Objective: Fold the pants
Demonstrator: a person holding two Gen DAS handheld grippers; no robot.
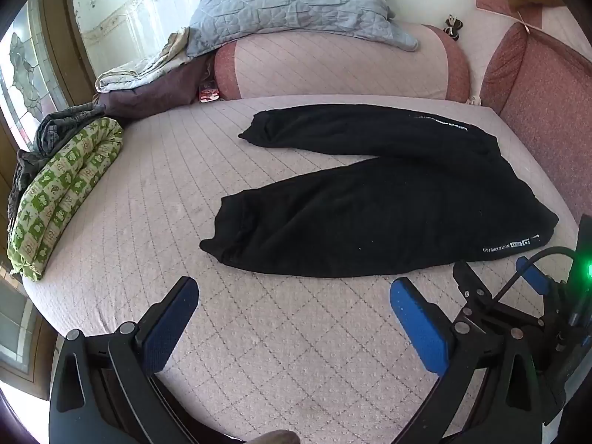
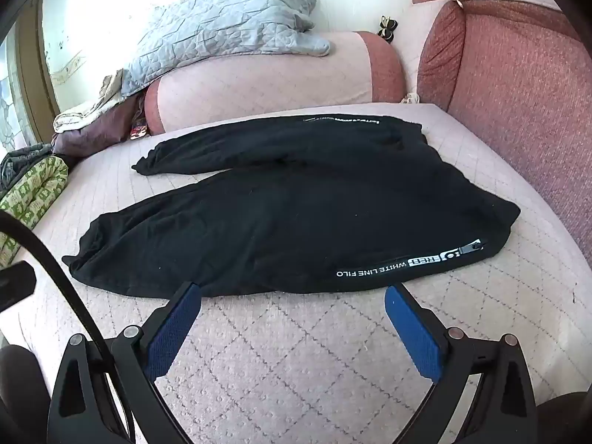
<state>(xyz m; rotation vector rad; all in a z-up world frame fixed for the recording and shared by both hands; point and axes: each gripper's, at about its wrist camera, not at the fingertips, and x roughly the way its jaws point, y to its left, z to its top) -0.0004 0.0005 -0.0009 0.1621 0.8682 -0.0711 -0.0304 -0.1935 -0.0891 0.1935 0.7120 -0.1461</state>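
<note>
Black pants (image 1: 388,199) lie flat on the pink quilted bed (image 1: 155,192), legs spread in a V toward the left, waist at the right. White lettering runs along the near leg's side (image 2: 388,264). The pants also show in the right wrist view (image 2: 296,214). My left gripper (image 1: 294,292) is open and empty, above the bed just short of the near leg's hem. My right gripper (image 2: 292,296) is open and empty, its tips at the near edge of the near leg. The right gripper also shows at the right edge of the left wrist view (image 1: 495,277).
A green patterned quilt (image 1: 63,199) and dark clothes lie at the bed's left edge. A pink bolster (image 1: 333,63) with a grey-blue quilt (image 1: 296,3) on top lies at the back. A red cushioned side (image 2: 525,92) rises on the right.
</note>
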